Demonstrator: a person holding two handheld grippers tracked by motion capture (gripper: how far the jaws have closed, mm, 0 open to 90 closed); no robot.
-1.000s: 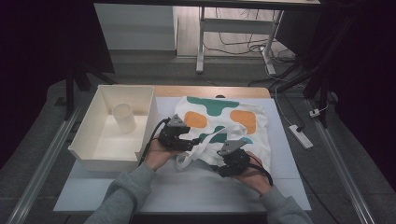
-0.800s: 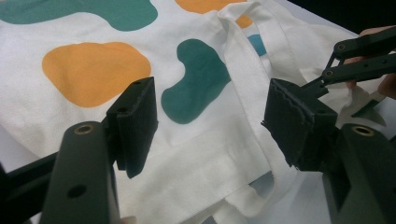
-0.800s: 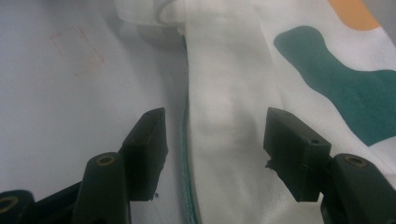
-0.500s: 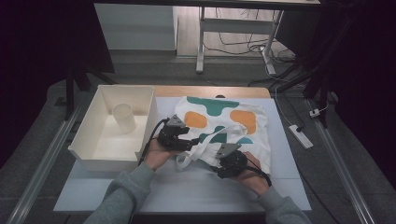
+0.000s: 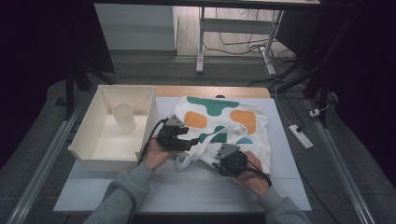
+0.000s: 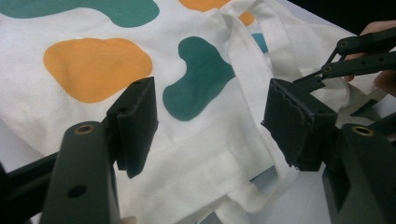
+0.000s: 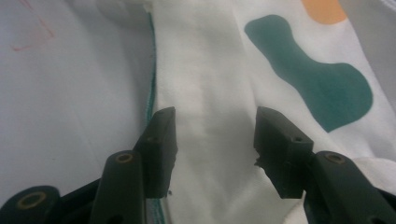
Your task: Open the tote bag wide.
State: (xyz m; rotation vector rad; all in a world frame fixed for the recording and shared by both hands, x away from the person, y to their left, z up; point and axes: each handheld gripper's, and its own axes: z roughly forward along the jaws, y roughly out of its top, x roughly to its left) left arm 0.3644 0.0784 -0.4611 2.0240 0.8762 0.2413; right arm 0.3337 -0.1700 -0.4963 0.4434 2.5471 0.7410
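A white tote bag (image 5: 224, 121) with green and orange blobs lies flat on the table, its mouth and straps toward me. My left gripper (image 5: 187, 141) rests on the bag's near left corner. Its jaws (image 6: 210, 102) stand wide apart over the hem, with a strap (image 6: 247, 60) running between them untouched. My right gripper (image 5: 219, 157) is at the bag's near edge. Its jaws (image 7: 215, 135) have just been closing and straddle a white band of cloth (image 7: 210, 70), with the pads still apart from it. The right gripper's linkage (image 6: 359, 56) shows in the left gripper view.
A white bin (image 5: 105, 149) with an upright white cup (image 5: 123, 116) inside stands left of the bag, close to my left hand. Bare table (image 5: 187, 191) lies between the bag and me. A power strip (image 5: 300, 136) lies on the floor to the right.
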